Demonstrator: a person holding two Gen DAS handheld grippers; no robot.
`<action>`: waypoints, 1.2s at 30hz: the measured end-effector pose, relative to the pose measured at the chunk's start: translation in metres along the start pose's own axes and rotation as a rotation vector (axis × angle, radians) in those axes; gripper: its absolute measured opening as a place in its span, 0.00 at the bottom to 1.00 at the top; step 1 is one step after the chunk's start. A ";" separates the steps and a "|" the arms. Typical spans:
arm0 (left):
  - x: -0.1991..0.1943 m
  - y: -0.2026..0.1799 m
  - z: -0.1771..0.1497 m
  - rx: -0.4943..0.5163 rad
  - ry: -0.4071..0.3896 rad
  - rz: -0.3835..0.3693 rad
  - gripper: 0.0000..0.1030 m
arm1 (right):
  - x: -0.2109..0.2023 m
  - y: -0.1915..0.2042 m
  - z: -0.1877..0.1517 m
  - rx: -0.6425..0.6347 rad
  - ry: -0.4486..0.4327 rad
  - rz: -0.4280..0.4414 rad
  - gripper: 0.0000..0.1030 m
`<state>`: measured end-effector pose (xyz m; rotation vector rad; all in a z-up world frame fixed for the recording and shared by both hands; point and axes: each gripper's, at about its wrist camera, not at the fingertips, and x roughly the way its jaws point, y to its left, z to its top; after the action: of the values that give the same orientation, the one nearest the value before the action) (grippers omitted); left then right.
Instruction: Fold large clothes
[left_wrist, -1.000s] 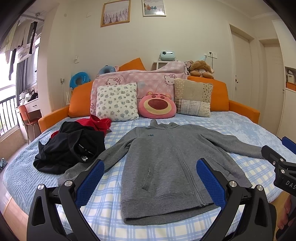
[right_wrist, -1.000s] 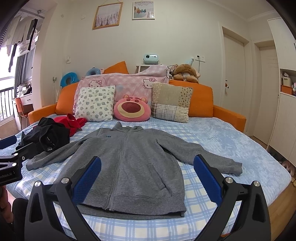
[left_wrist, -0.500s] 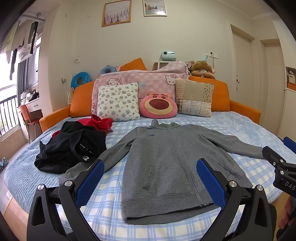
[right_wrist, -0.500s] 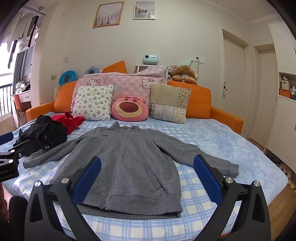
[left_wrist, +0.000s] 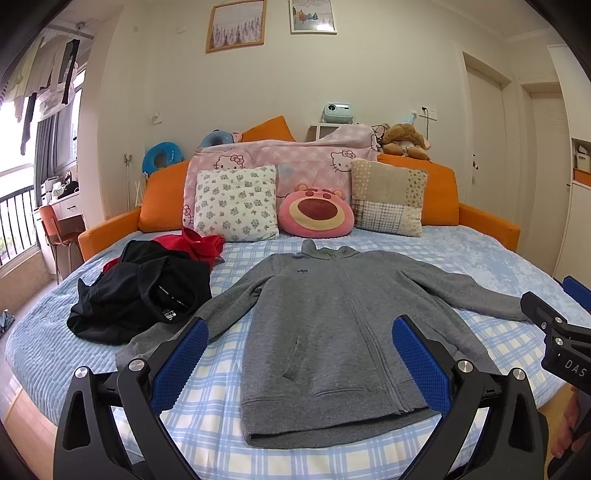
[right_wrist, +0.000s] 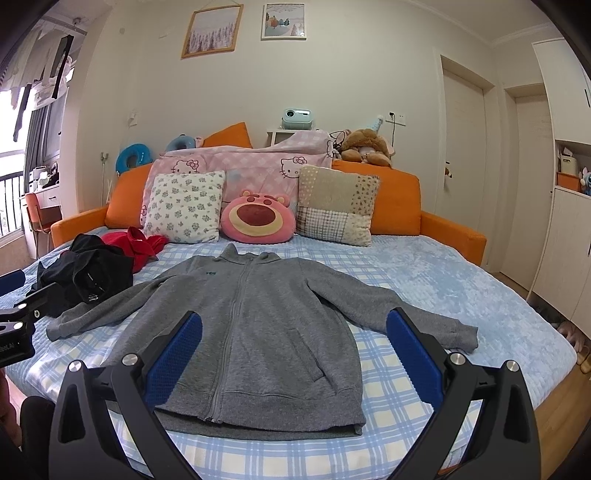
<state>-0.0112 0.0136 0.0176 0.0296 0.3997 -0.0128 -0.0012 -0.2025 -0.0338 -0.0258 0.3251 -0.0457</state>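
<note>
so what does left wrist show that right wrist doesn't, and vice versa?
Left wrist only: the right gripper at the frame's right edge, and the open left gripper in the foreground.

Right wrist only: the grey zip sweatshirt's far sleeve cuff unobstructed, white cupboards, and the open right gripper's own blue pads.

Both: the sweatshirt spread flat and unfolded on the blue checked bedspread, the black-and-red clothes pile, and the pink bear cushion.

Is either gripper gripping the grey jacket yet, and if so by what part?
Nothing is held. The left gripper and right gripper are both open above the grey jacket.
</note>
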 end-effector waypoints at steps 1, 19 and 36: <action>0.000 0.000 0.000 0.001 -0.003 0.000 0.98 | 0.000 0.000 0.000 0.002 0.003 0.002 0.96; -0.004 0.001 -0.001 -0.003 0.007 -0.004 0.98 | -0.003 0.002 0.000 0.002 0.024 -0.001 0.96; -0.002 0.002 -0.001 0.000 0.017 -0.013 0.98 | -0.001 0.005 0.001 0.007 0.051 0.008 0.96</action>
<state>-0.0136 0.0151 0.0176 0.0269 0.4164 -0.0255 -0.0012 -0.1972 -0.0327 -0.0161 0.3761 -0.0395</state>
